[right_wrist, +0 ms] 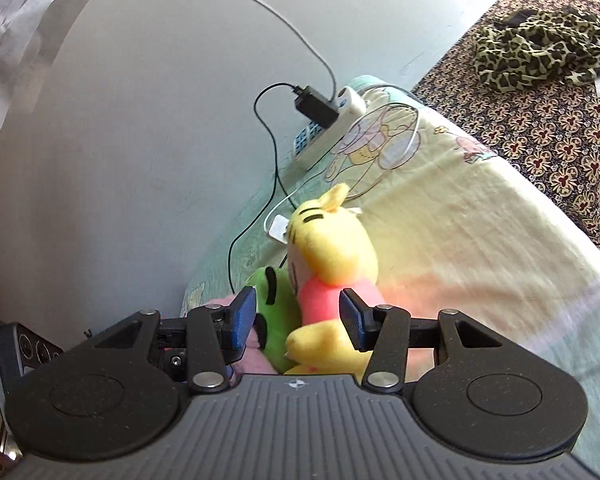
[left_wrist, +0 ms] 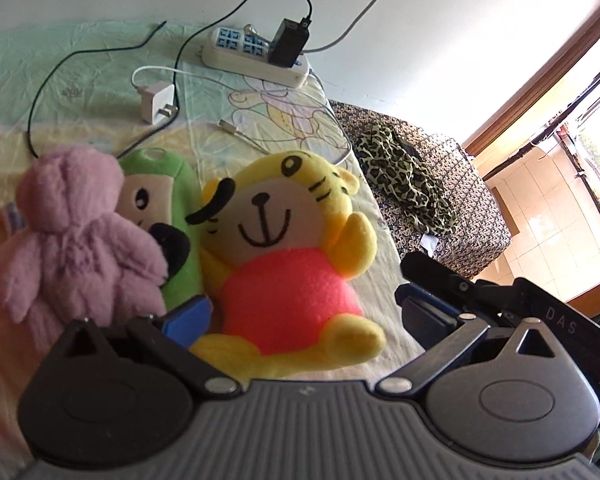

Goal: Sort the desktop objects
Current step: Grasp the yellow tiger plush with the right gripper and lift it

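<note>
Lying on the cartoon-print sheet (left_wrist: 260, 120), the soft, light yellow tiger plush toy in a pink shirt (left_wrist: 288, 264) is straddled by parted right gripper (right_wrist: 298, 322) fingers; the squashy pink torso is judged the best hold. Left gripper (left_wrist: 304, 308) fingers are spread apart.

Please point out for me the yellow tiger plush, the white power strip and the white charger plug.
yellow tiger plush (left_wrist: 290, 294), left wrist view, on its pink belly.
white power strip (left_wrist: 256, 62), left wrist view, on its near side wall.
white charger plug (left_wrist: 157, 101), left wrist view, on the middle of its white body.
</note>
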